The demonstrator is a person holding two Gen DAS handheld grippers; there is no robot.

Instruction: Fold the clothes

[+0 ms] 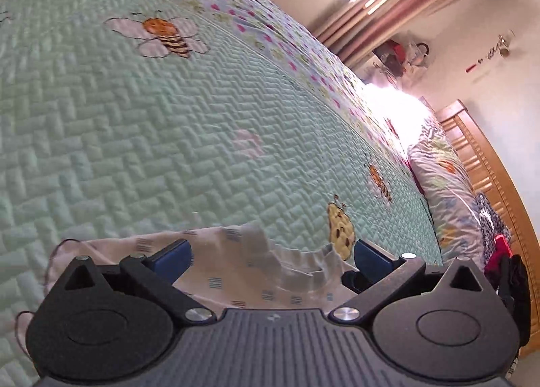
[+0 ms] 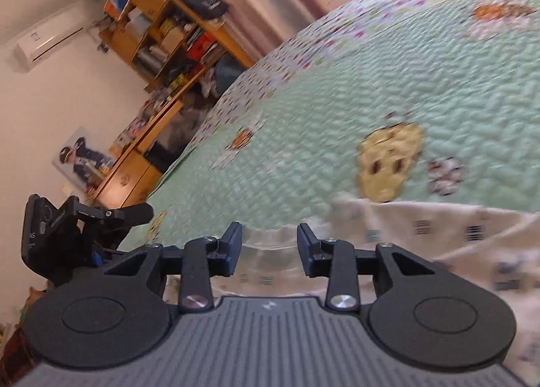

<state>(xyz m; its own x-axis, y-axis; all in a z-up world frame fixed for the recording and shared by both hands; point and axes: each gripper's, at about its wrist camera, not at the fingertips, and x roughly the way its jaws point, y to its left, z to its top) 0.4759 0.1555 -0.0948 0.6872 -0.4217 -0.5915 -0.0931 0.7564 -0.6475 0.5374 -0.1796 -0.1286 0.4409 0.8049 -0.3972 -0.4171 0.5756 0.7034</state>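
A pale cream garment (image 1: 236, 272) printed with small dark striped squares lies crumpled on the mint green quilt (image 1: 152, 123) at the near edge. Its gathered waistband (image 1: 303, 272) is bunched up. My left gripper (image 1: 270, 262) hovers over it with the blue pads (image 1: 172, 260) spread wide; the cloth sits between them without being pinched. In the right wrist view the same garment (image 2: 438, 231) spreads to the right. My right gripper (image 2: 270, 248) stands partly open above its blurred left edge, and its pads (image 2: 233, 248) press on nothing.
The quilt (image 2: 354, 76) carries bee and flower patches. A pillow (image 1: 445, 191) and wooden headboard (image 1: 486, 164) lie to the right, with dark and red clothes (image 1: 503, 252) beside them. Wooden shelves and a desk (image 2: 162, 39) stand past the bed's left edge. The other tool's black body (image 2: 57, 235) shows at left.
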